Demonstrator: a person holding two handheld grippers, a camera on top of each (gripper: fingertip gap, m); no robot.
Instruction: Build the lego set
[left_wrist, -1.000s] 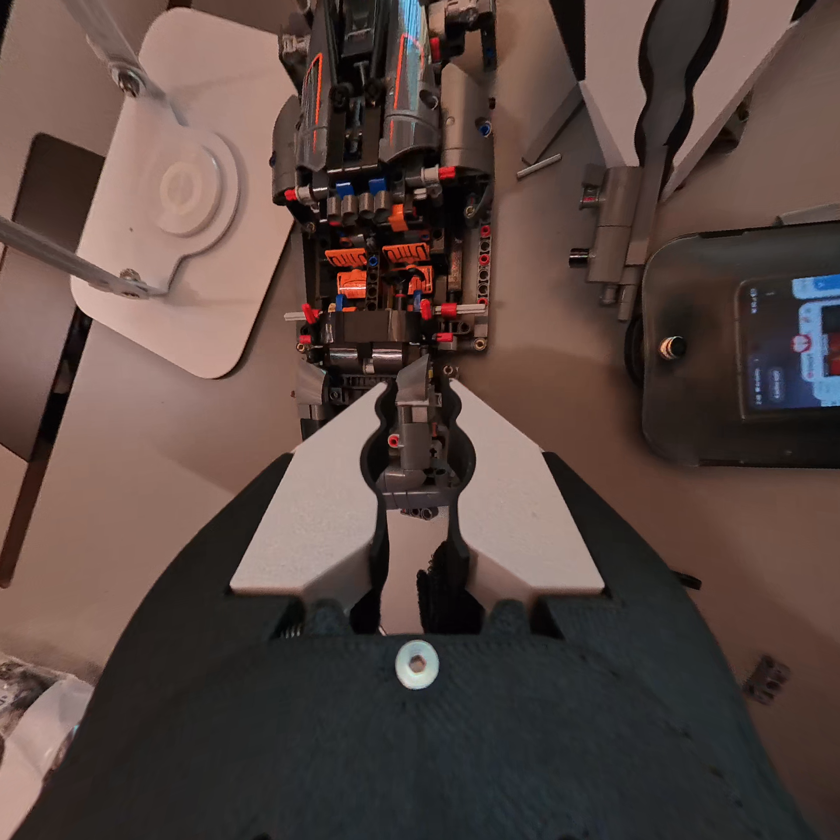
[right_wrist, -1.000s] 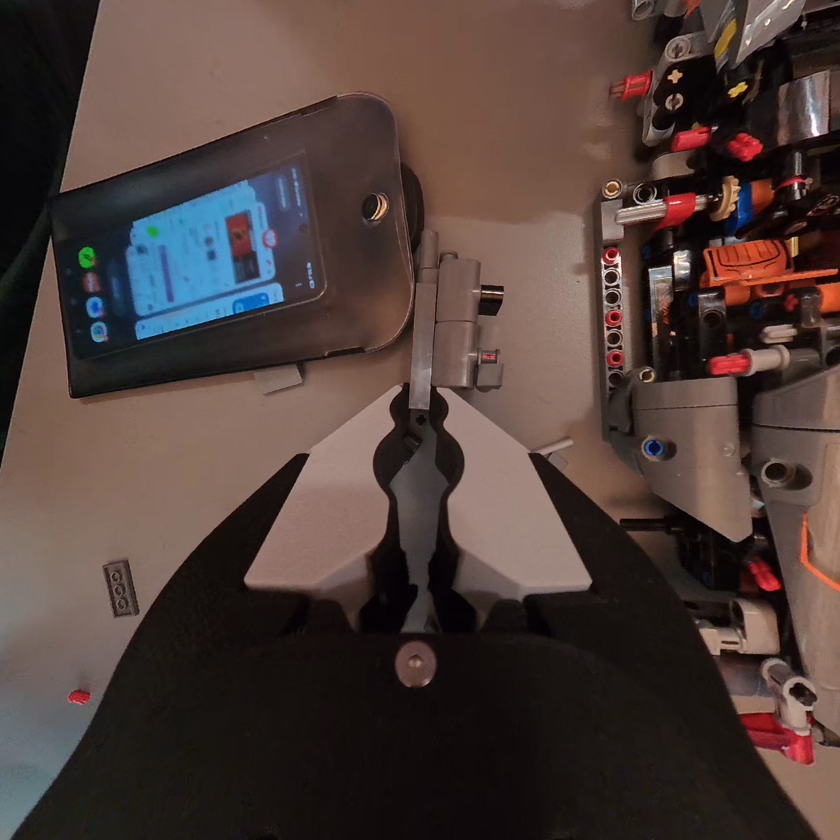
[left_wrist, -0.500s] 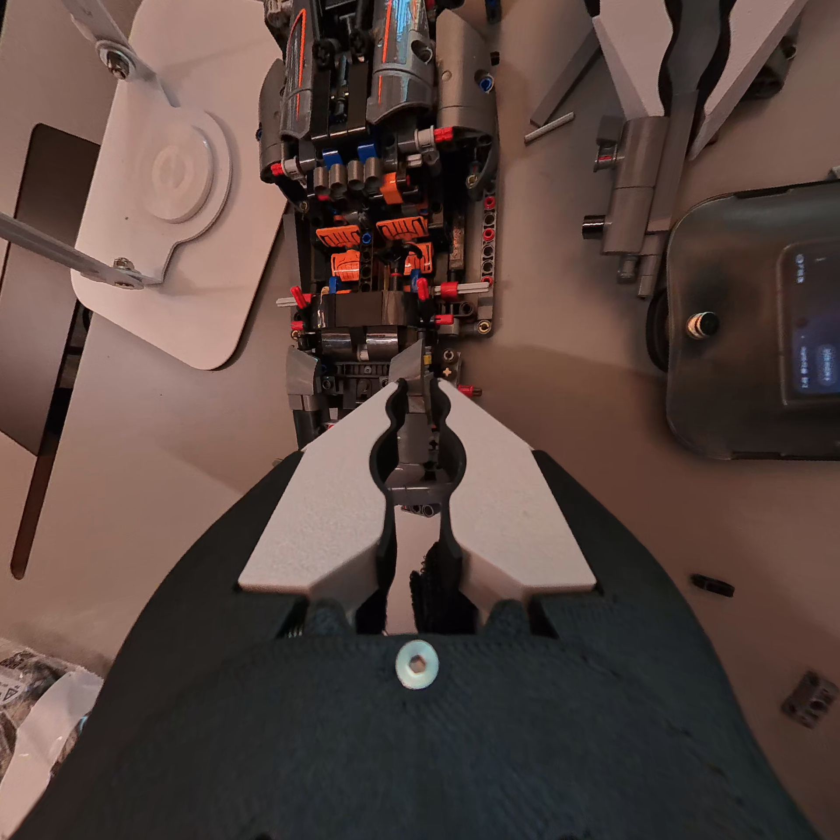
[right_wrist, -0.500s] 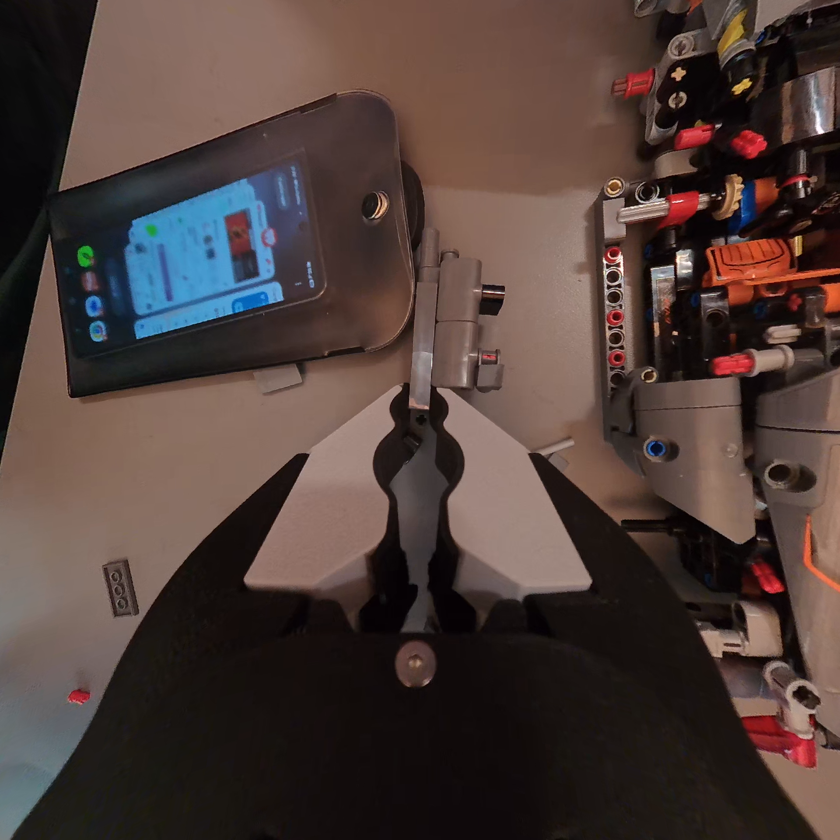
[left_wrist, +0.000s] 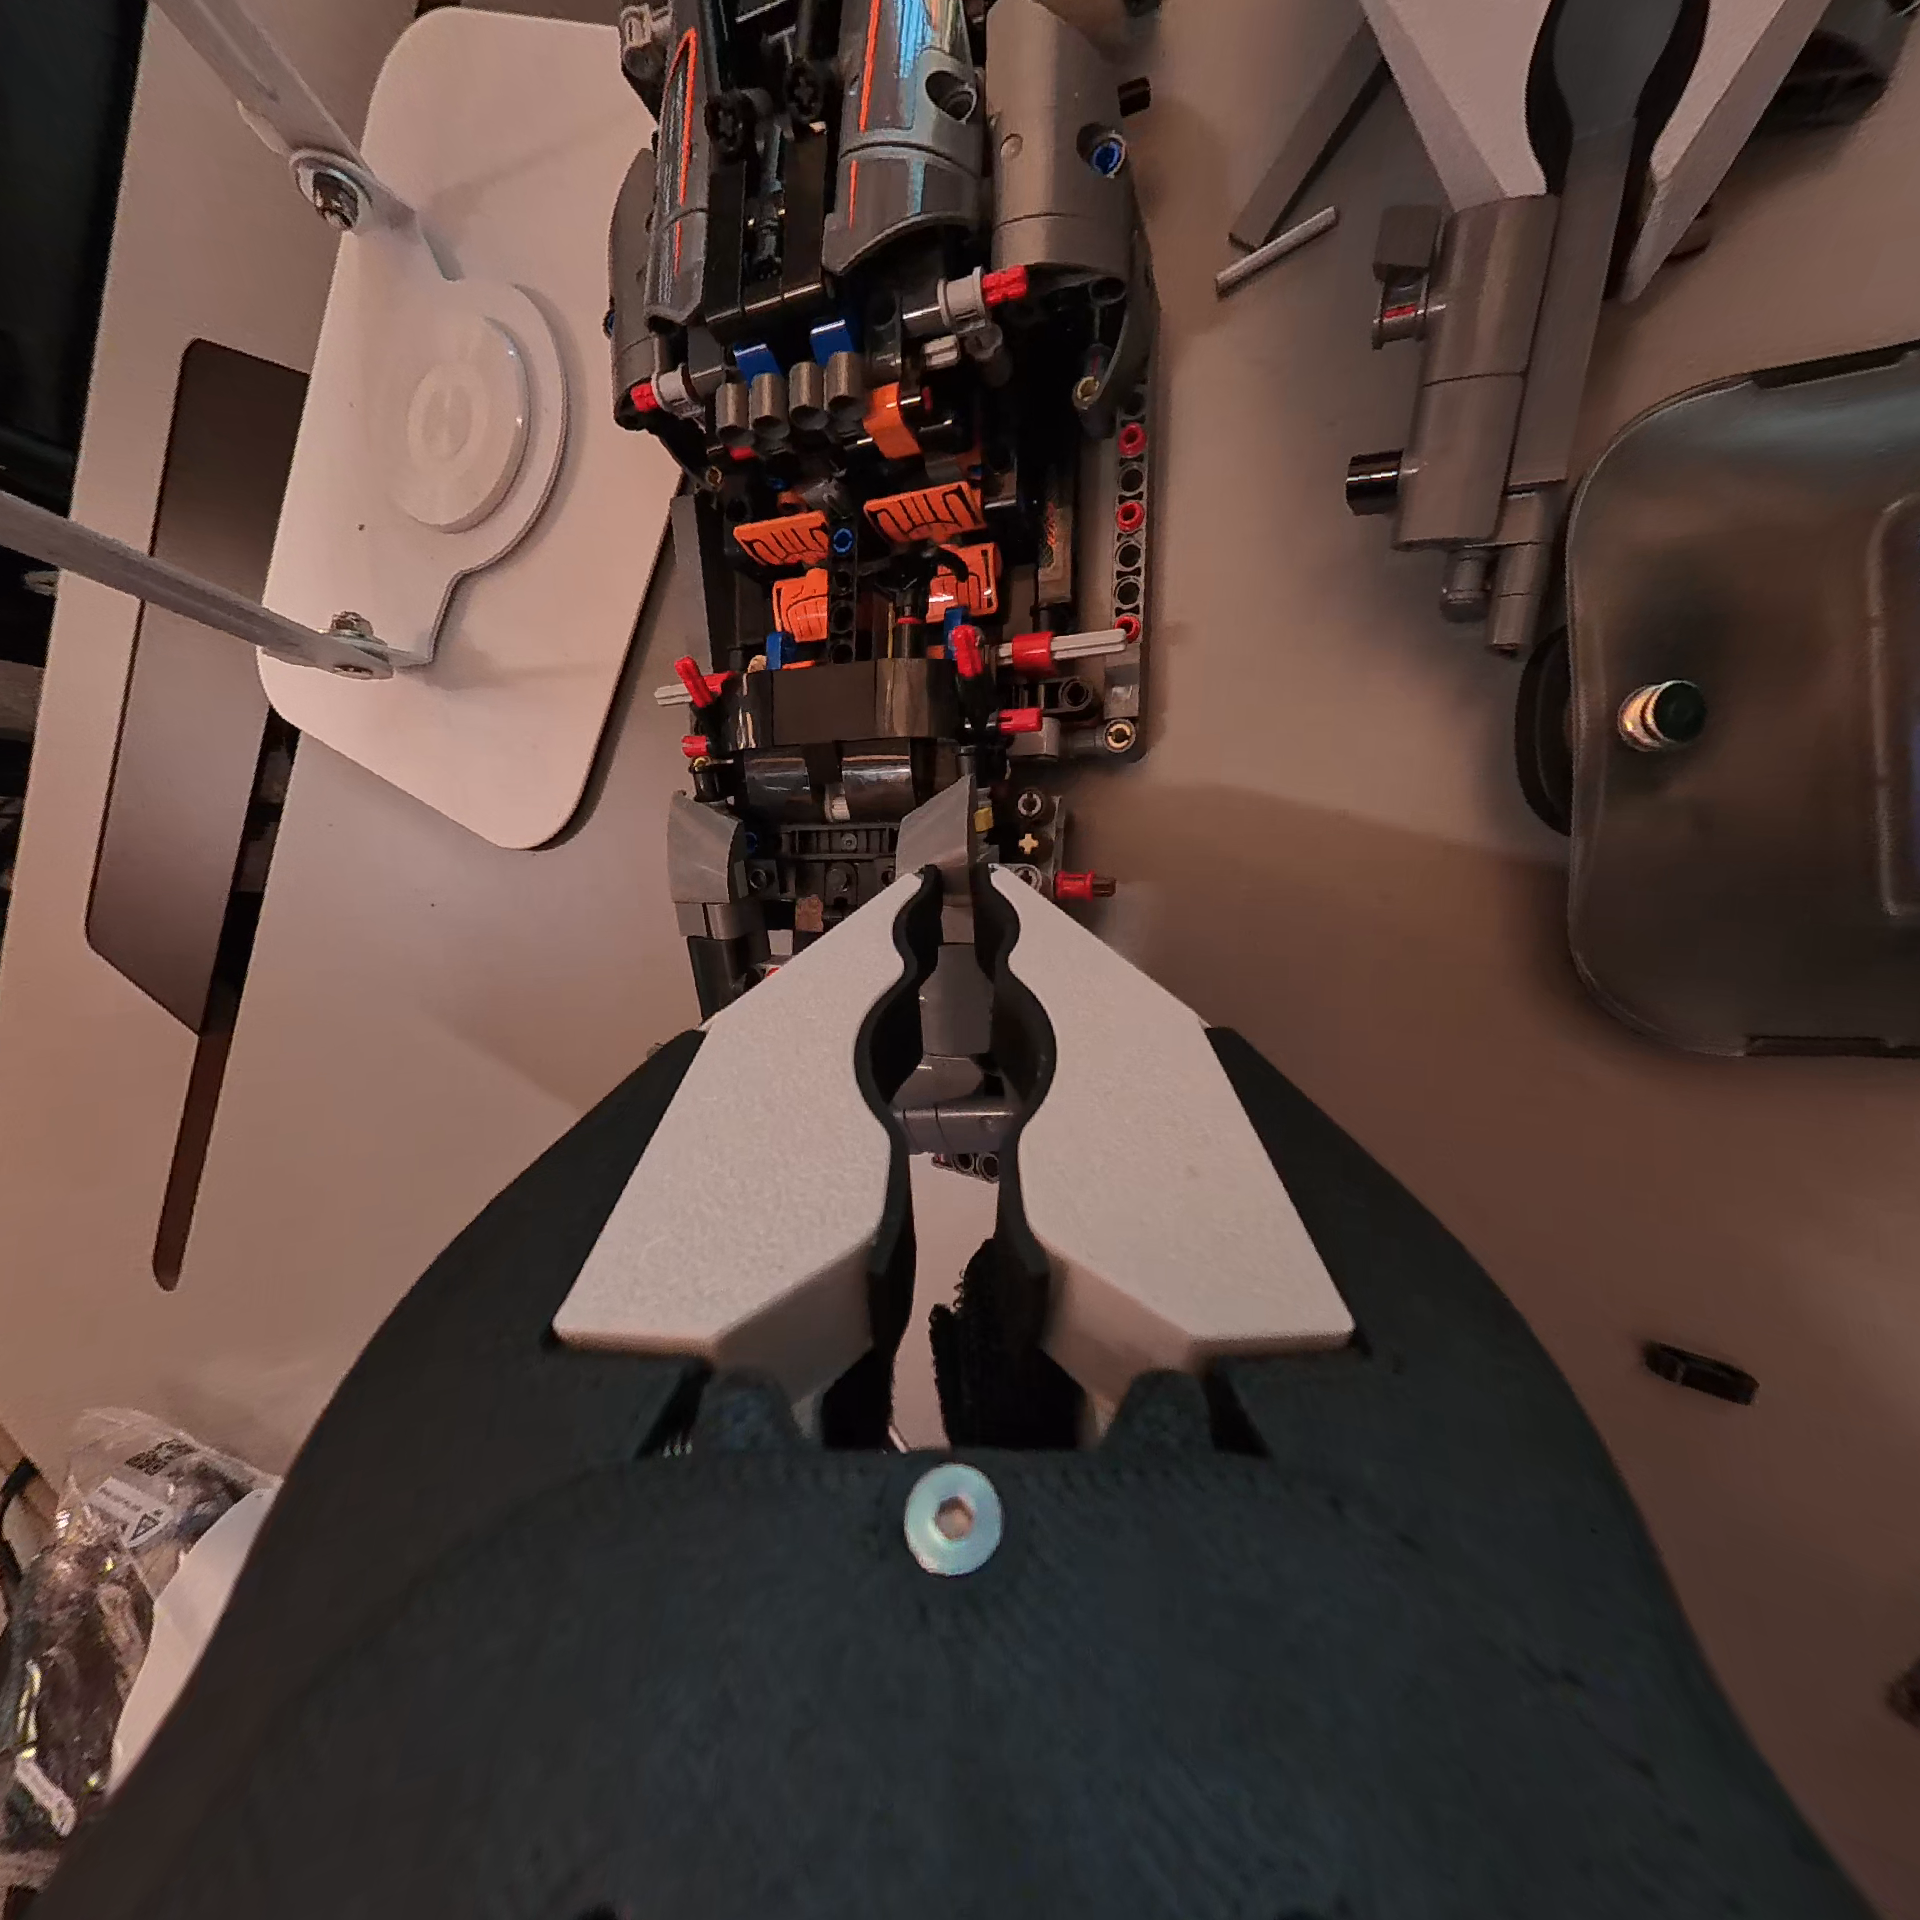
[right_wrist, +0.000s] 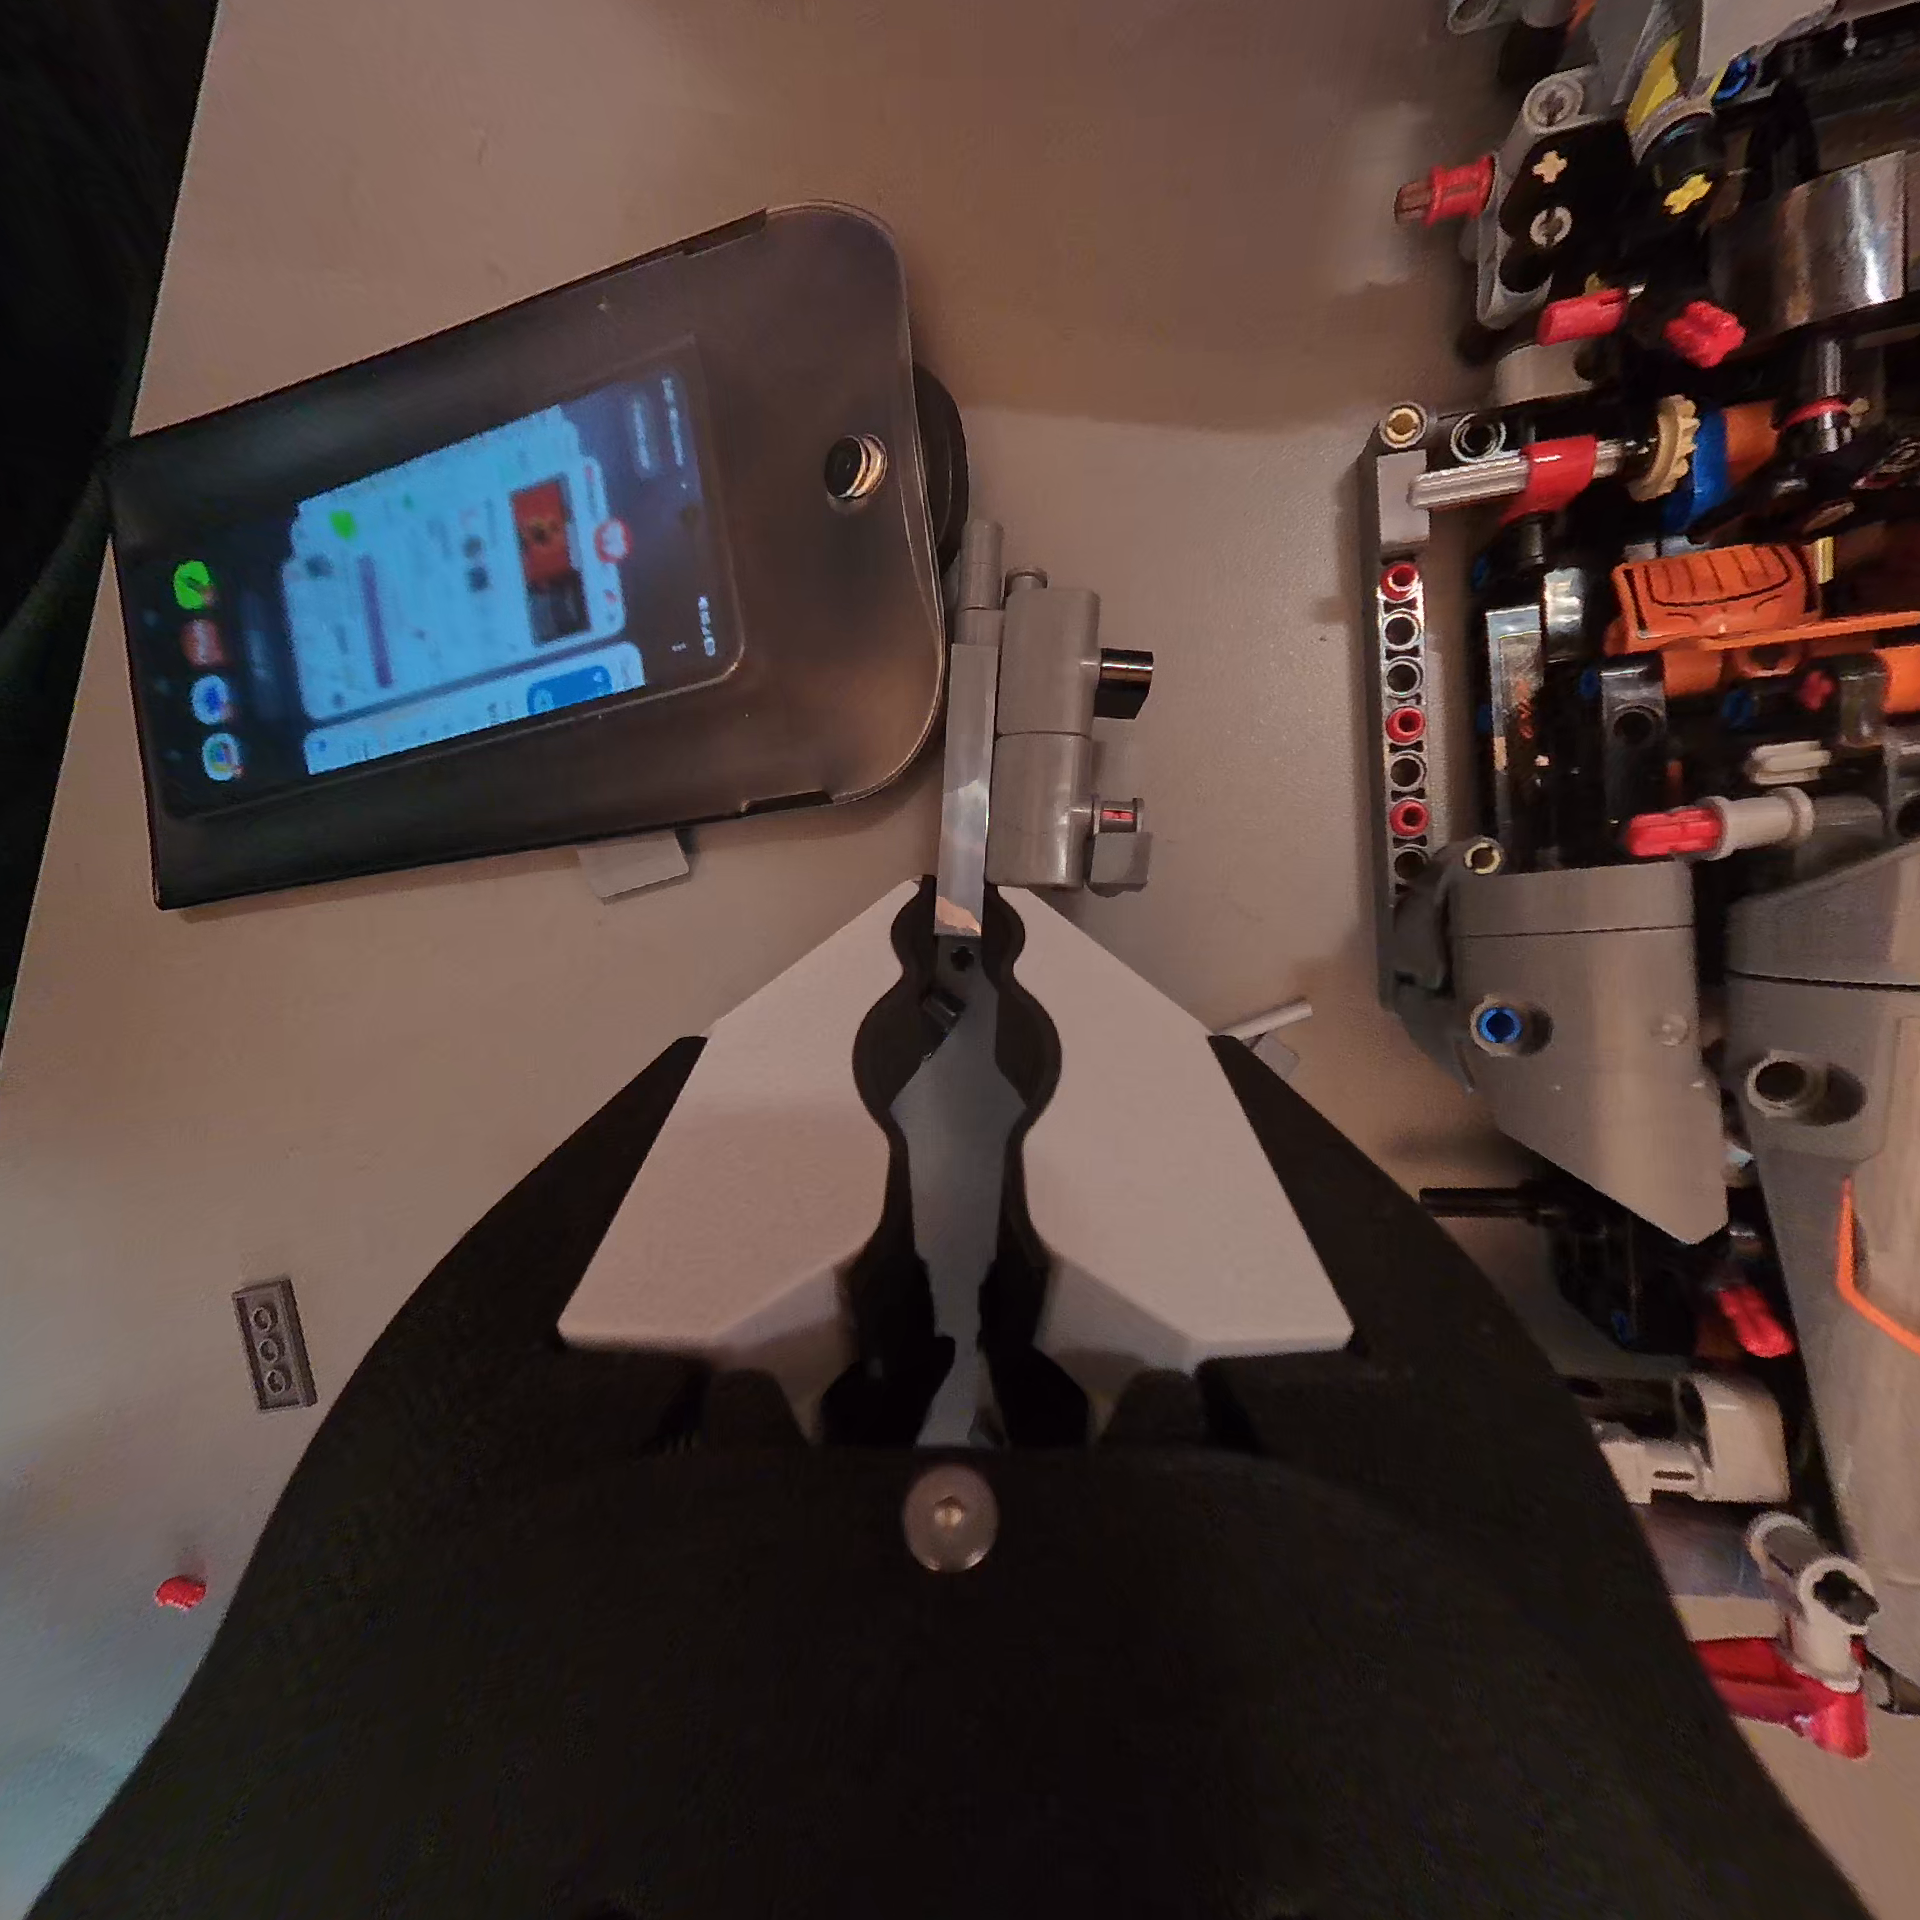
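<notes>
Since a second ago the left tool (left_wrist: 957, 894) has drawn back along the lego car (left_wrist: 894, 499), clamped on its grey end piece (left_wrist: 951, 997); only the right view shows the lit phone (right_wrist: 488, 603); right tool (right_wrist: 961, 904) pinches a grey subassembly (right_wrist: 1039, 727) above the worktop (right_wrist: 623, 1039).

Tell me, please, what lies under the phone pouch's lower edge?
A small grey flat piece pokes out from under the phone pouch; how far it runs beneath is hidden.
</notes>
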